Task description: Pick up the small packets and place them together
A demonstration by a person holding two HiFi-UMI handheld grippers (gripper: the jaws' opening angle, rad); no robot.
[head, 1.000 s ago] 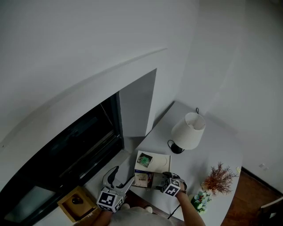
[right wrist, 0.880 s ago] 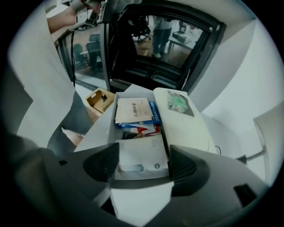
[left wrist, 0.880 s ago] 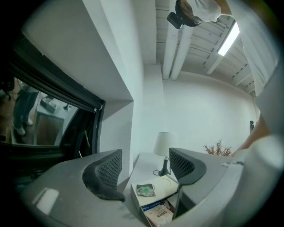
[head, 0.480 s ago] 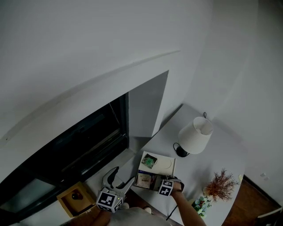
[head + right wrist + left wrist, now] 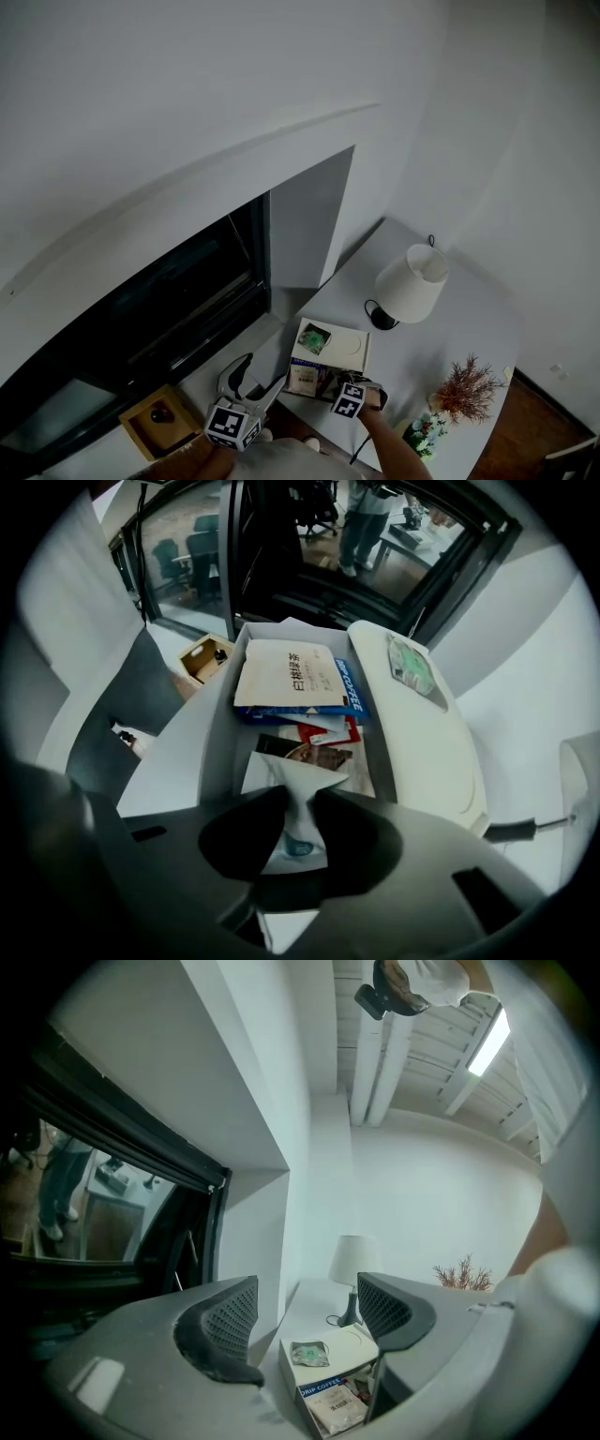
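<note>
- The right gripper (image 5: pixel 300 803) is pointed steeply down into an open white box (image 5: pixel 220 726) at the near edge of the table (image 5: pixel 473 319).
- Its jaws have just been closing, and they are now clamped on a white packet (image 5: pixel 277 771). Both pads press on the middle of the packet.
- The white packet is in the near end of the box's open compartment. Its upper corners fan out above the jaws and its lower edge shows below them.
- Further back in the same compartment, a cream packet (image 5: pixel 286 675) lies on a blue packet (image 5: pixel 350 688).
- Between these and the gripped packet, a red packet (image 5: pixel 339 733) and a brown packet (image 5: pixel 314 753) are seen, partly overlapped.
- A green packet (image 5: pixel 410 665) lies apart from the rest, on the lid (image 5: pixel 427 742) beside the compartment.
- The left gripper (image 5: pixel 307 1309) is held level to the left of the box. Its jaws are spread wide with nothing held between them, and the box is seen well beyond them.
- A lamp (image 5: pixel 411 281) stands on the table behind the box.
- A dried plant (image 5: pixel 466 380) and flowers (image 5: pixel 424 431) stand to the right of the box.
- A wooden tray (image 5: pixel 159 427) lies at the far left, below a dark window (image 5: pixel 159 300).
</note>
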